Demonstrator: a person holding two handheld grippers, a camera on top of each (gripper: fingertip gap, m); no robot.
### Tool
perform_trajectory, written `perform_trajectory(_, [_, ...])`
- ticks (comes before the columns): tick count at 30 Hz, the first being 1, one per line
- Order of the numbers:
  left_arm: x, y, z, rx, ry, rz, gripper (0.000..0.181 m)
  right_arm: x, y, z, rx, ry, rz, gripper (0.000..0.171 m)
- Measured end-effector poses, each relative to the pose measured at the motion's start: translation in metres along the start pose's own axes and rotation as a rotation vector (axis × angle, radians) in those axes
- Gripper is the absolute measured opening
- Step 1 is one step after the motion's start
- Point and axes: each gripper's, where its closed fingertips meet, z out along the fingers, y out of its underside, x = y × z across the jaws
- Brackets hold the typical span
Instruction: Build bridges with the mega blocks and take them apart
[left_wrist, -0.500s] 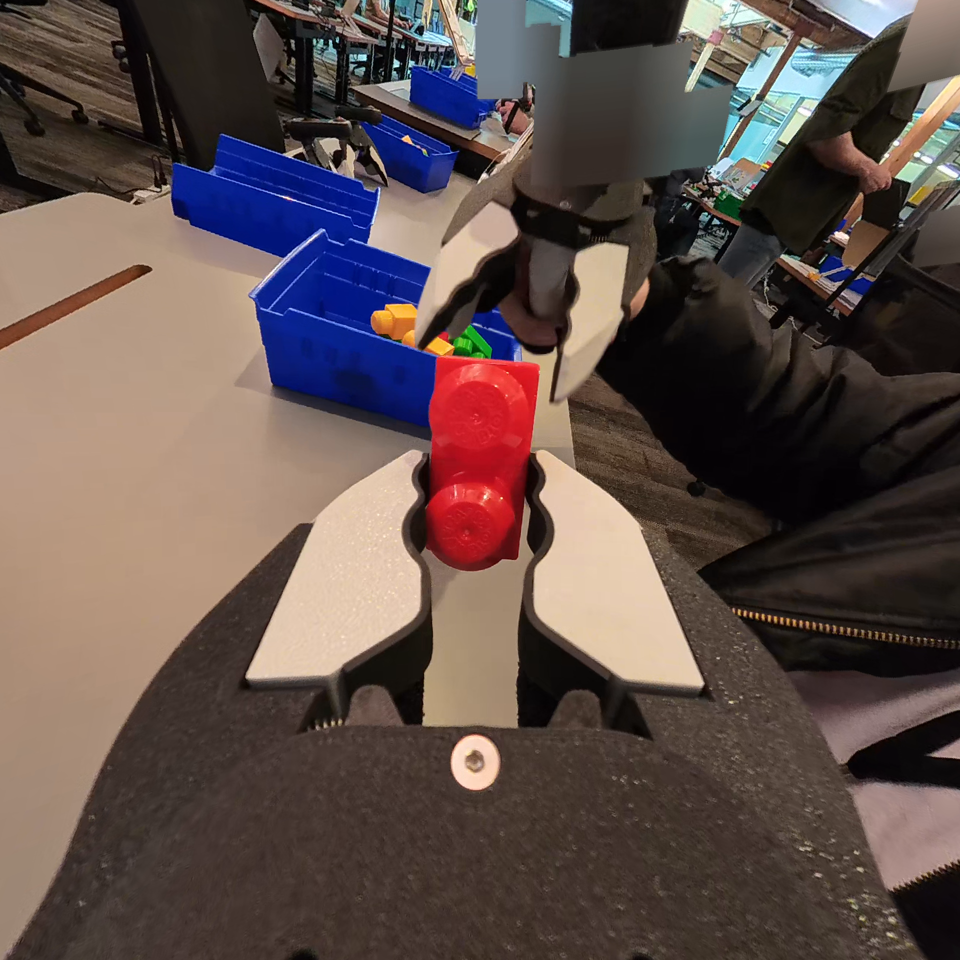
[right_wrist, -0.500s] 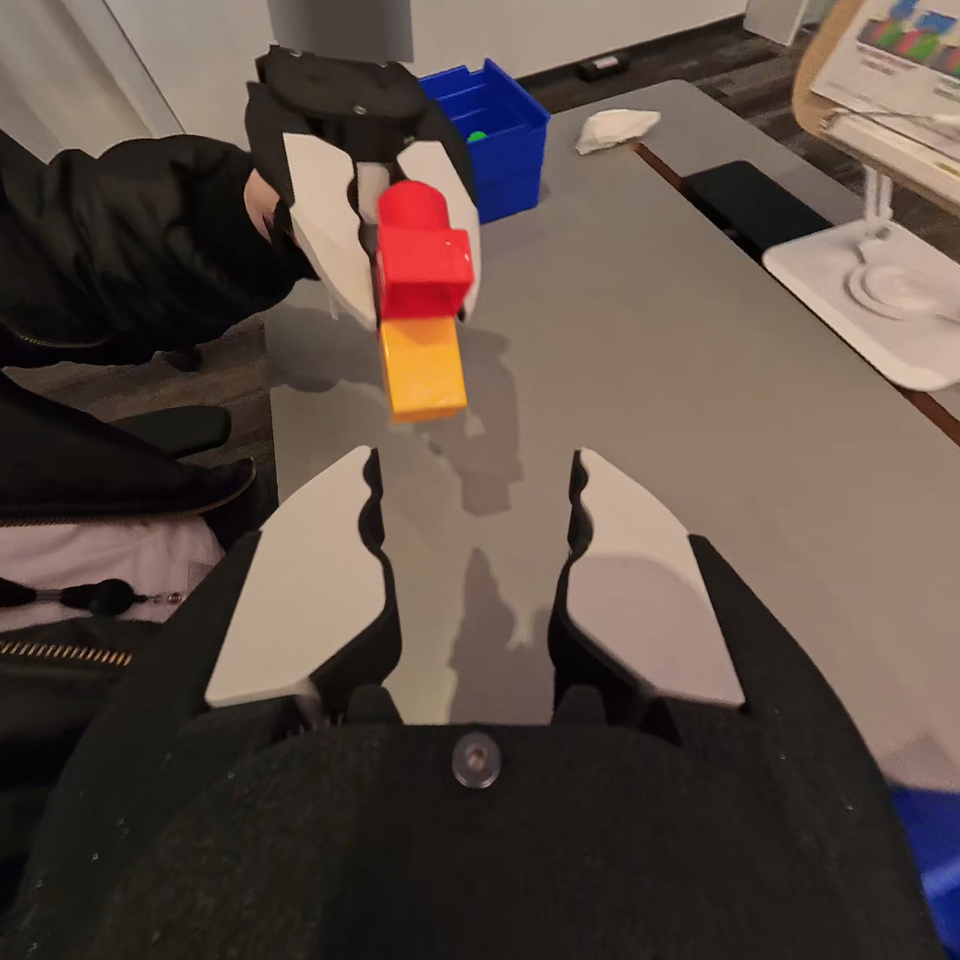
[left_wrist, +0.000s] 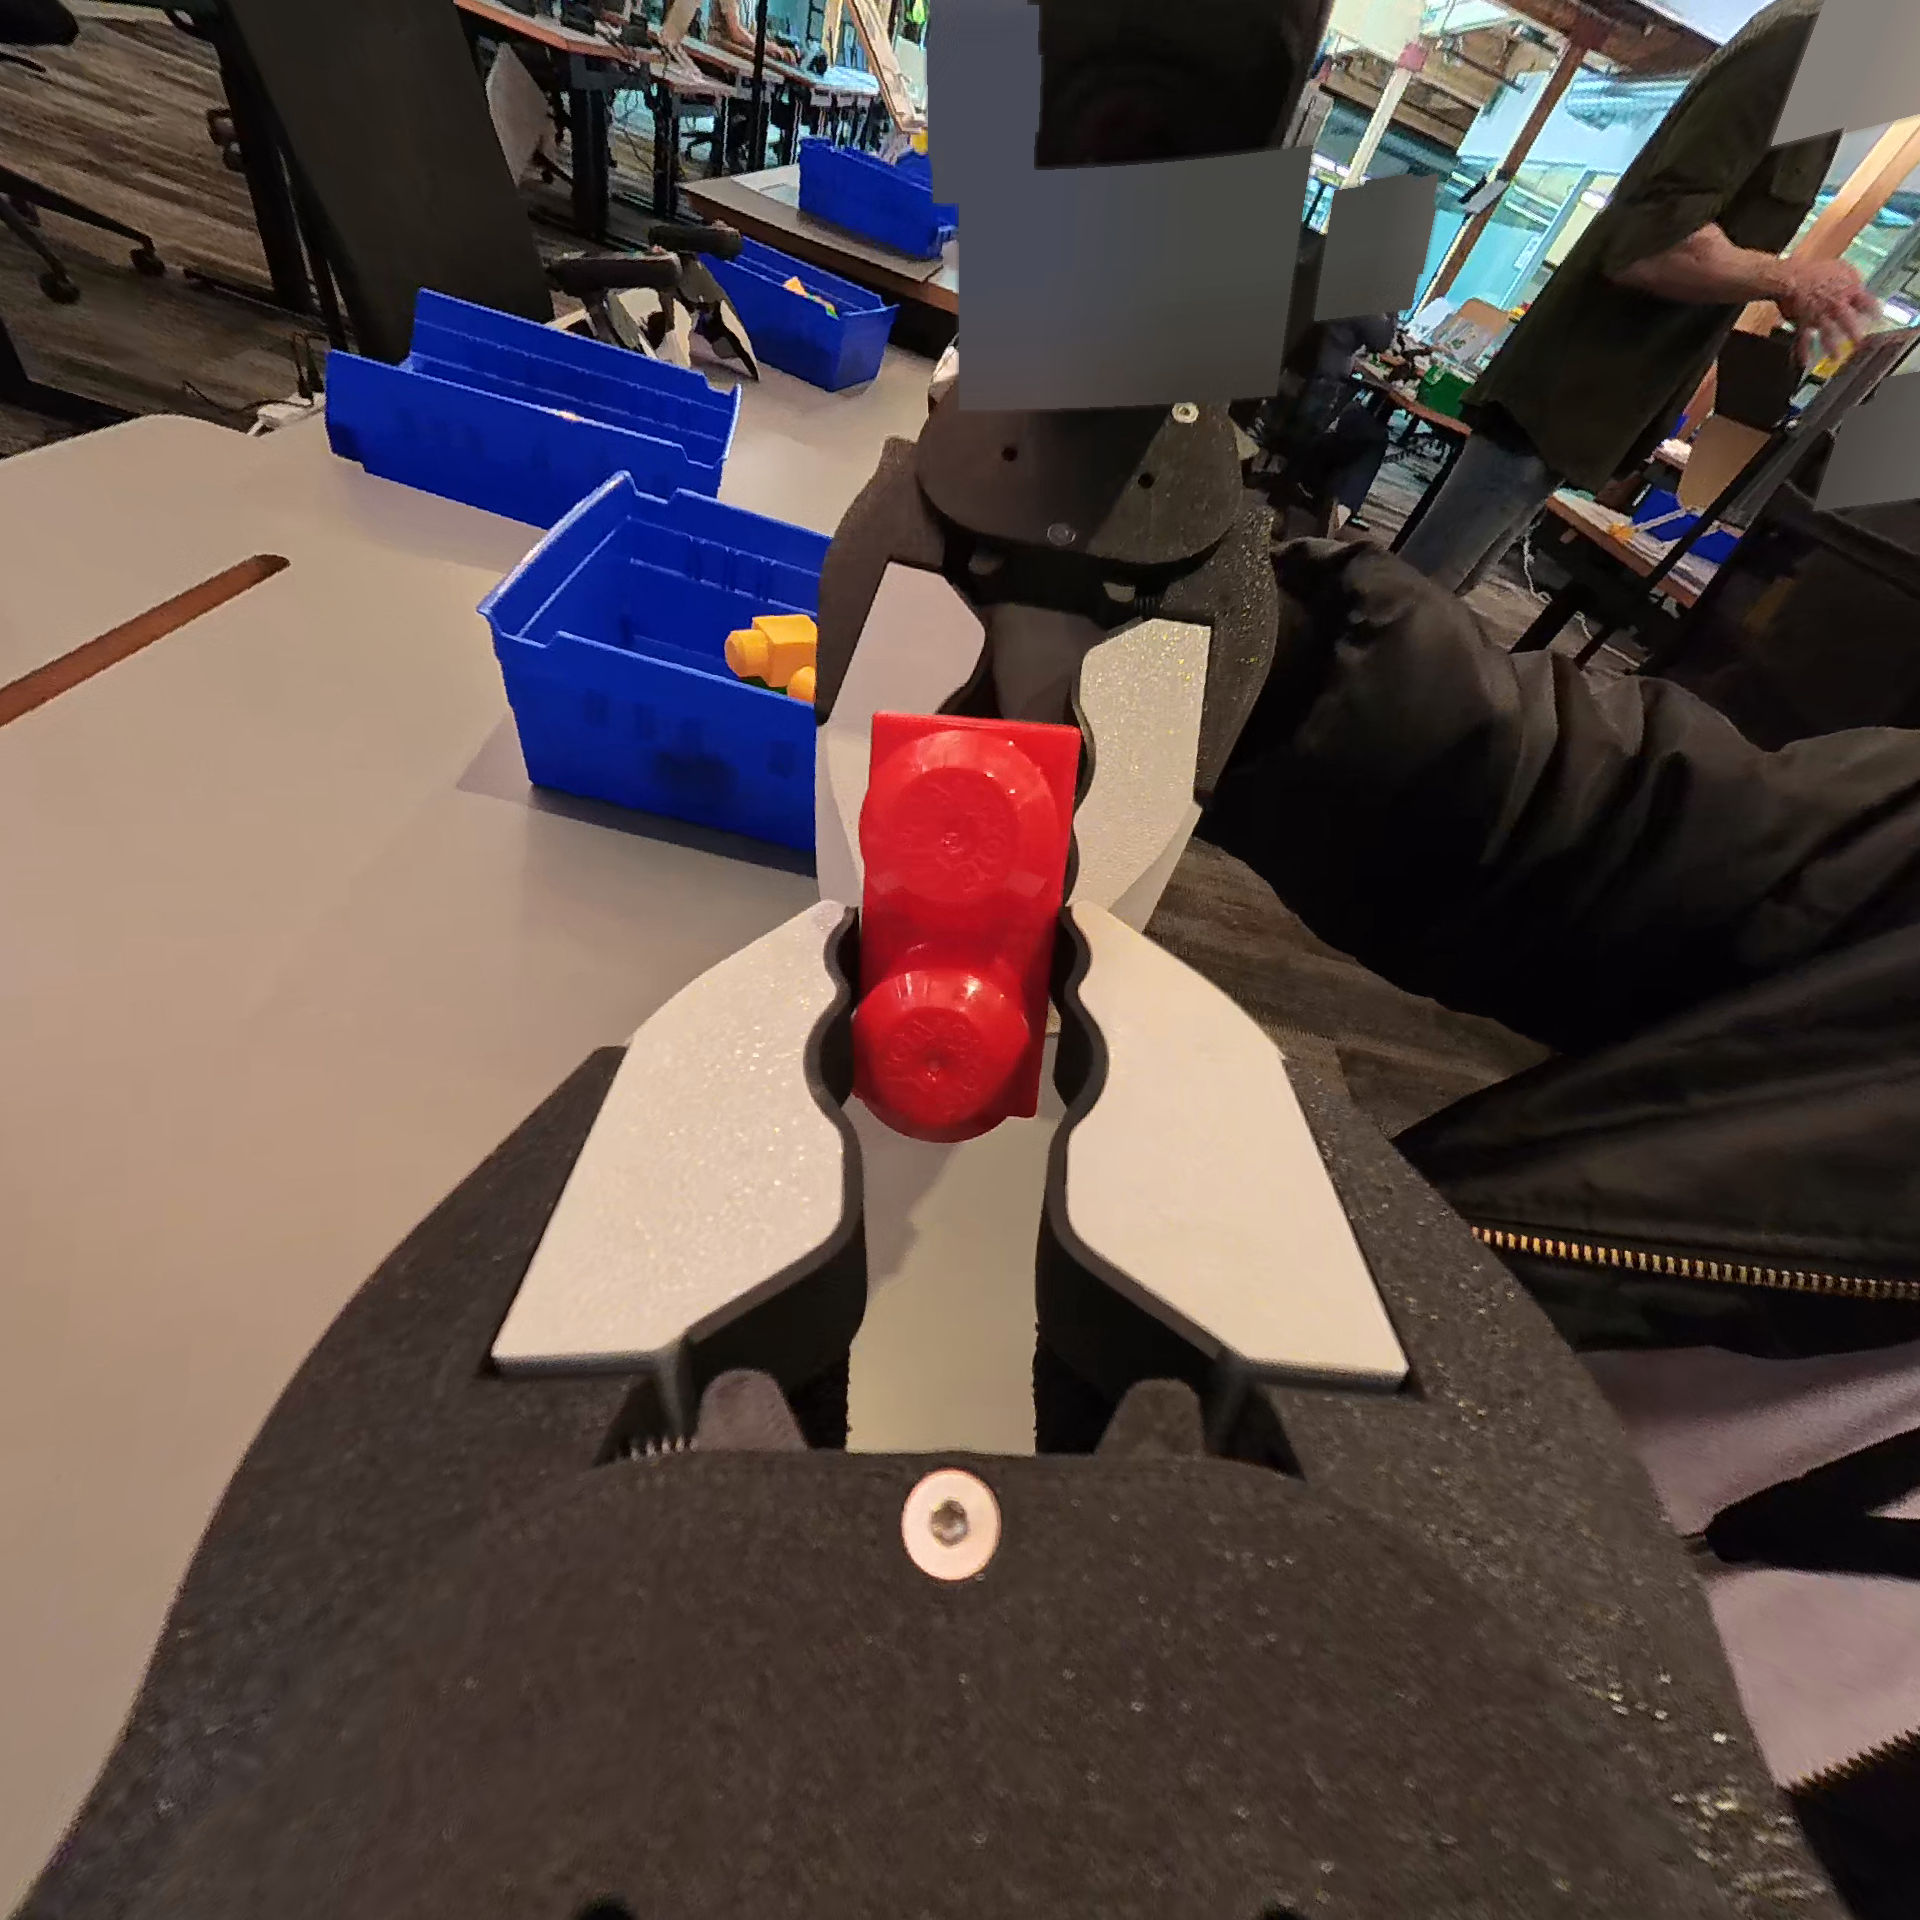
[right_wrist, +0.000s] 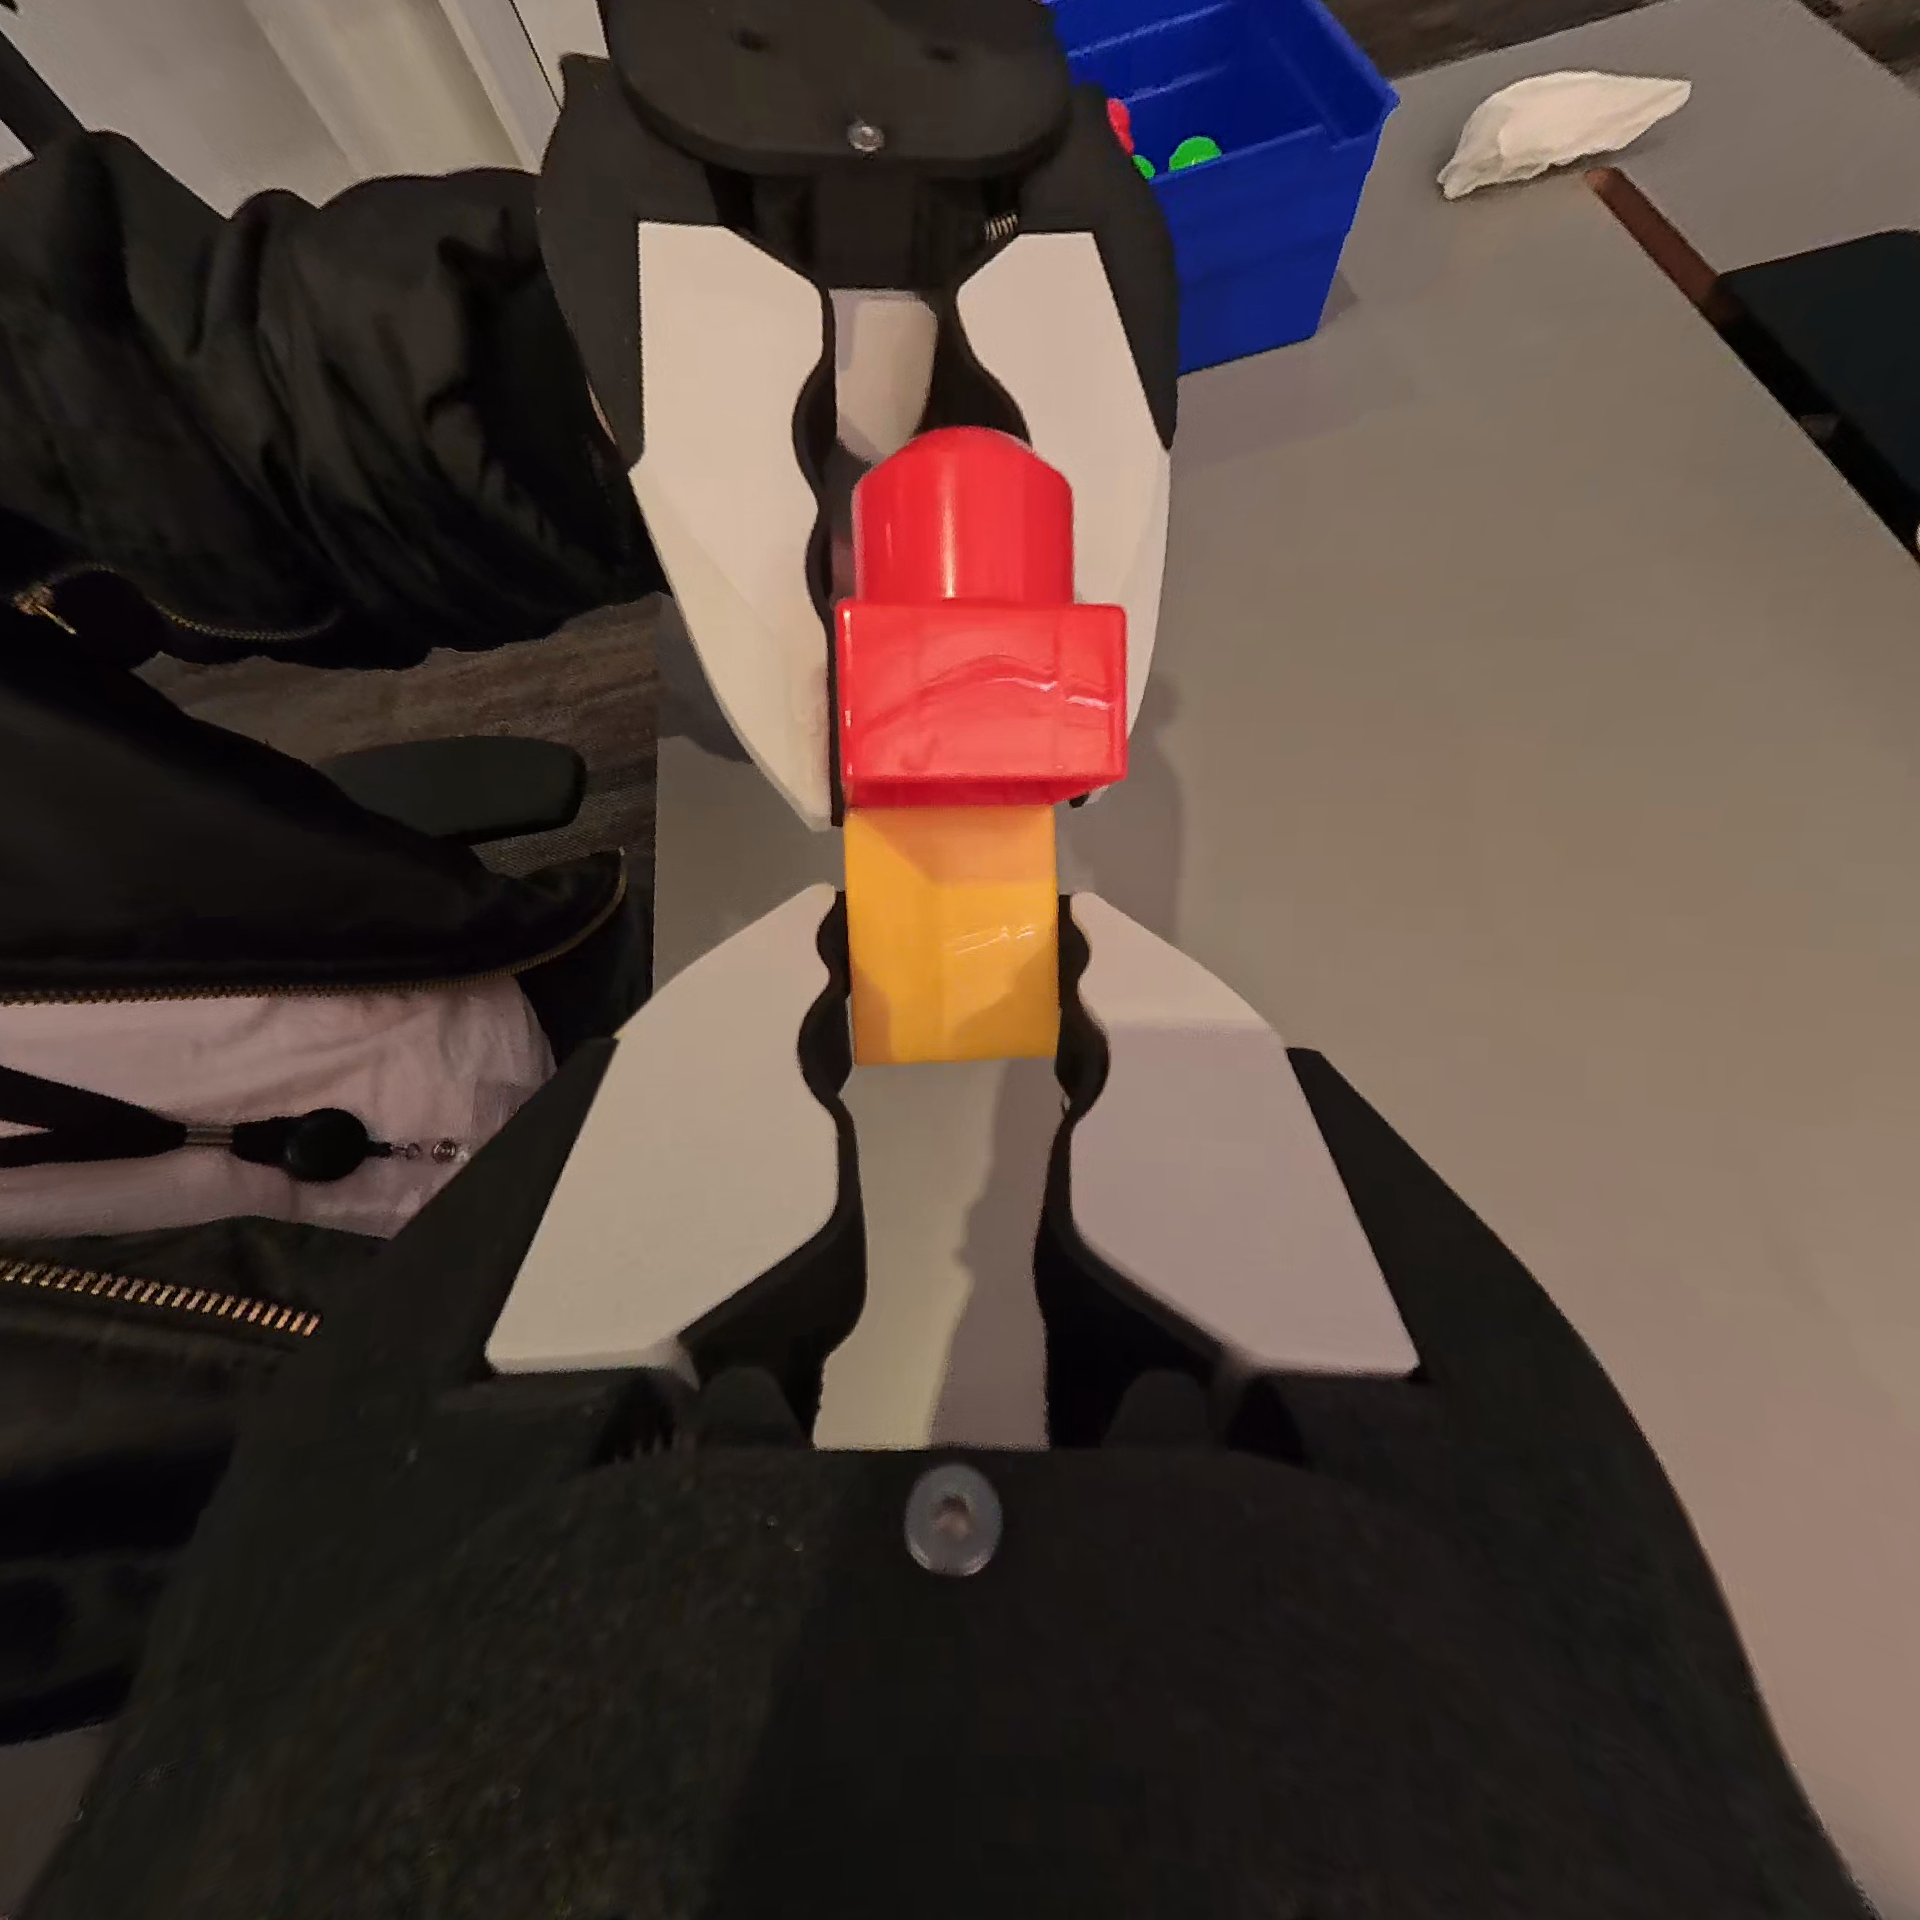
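A red mega block (left_wrist: 961, 914) with two studs is stuck on top of a yellow block (right_wrist: 951, 940). My left gripper (left_wrist: 956, 925) is shut on the red block and holds the pair above the grey table (left_wrist: 260, 935). In the right wrist view the red block (right_wrist: 982, 691) sits between the left gripper's white fingers (right_wrist: 727, 520). My right gripper (right_wrist: 956, 920) faces it from the opposite side, its fingers pressed on both sides of the yellow block. In the left wrist view the right gripper's fingers (left_wrist: 1138, 769) show behind the red block, which hides the yellow block.
A blue bin (left_wrist: 644, 727) holding yellow blocks (left_wrist: 774, 649) stands just behind, with a second blue bin (left_wrist: 520, 416) farther back. Another blue bin (right_wrist: 1278, 208), a white cloth (right_wrist: 1558, 125) and a black pad (right_wrist: 1829, 332) lie on the table (right_wrist: 1455, 831). A person's black jacket (left_wrist: 1558, 831) borders the table edge.
My right gripper has moved in toward the blocks and closed from wide open onto the yellow block. My left gripper still holds the red block.
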Motion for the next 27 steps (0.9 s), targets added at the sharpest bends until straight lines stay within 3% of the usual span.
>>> perform_trajectory(7, [0.007, 0.000, 0.002, 0.004, 0.040, 0.011, 0.035, -0.005, 0.001, -0.006, -0.010, -0.002, -0.020, 0.036])
perform_trajectory(10, [-0.002, -0.008, -0.014, 0.066, 0.016, 0.003, 0.035, 0.006, 0.021, -0.014, -0.076, 0.062, -0.016, 0.036])
perform_trajectory(13, [-0.014, -0.016, -0.048, 0.119, 0.003, -0.037, 0.035, 0.013, 0.038, -0.041, -0.015, 0.072, 0.060, 0.036])
perform_trajectory(15, [-0.020, -0.008, -0.062, 0.097, -0.046, -0.027, 0.035, 0.030, 0.052, -0.081, -0.006, 0.205, 0.053, 0.036])
perform_trajectory(18, [-0.018, 0.005, -0.074, 0.070, -0.056, -0.038, 0.035, 0.081, 0.101, -0.173, -0.106, 0.543, 0.153, 0.036])
perform_trajectory(21, [-0.017, 0.015, -0.079, 0.043, -0.075, -0.023, 0.035, 0.108, 0.179, -0.241, -0.227, 0.699, 0.389, 0.037])
perform_trajectory(24, [-0.015, 0.019, -0.076, 0.039, -0.063, -0.026, 0.035, 0.117, 0.237, -0.266, -0.263, 0.764, 0.545, 0.036])
perform_trajectory(27, [-0.015, 0.022, -0.071, 0.033, -0.055, -0.036, 0.035, 0.115, 0.261, -0.260, -0.240, 0.727, 0.604, 0.037])
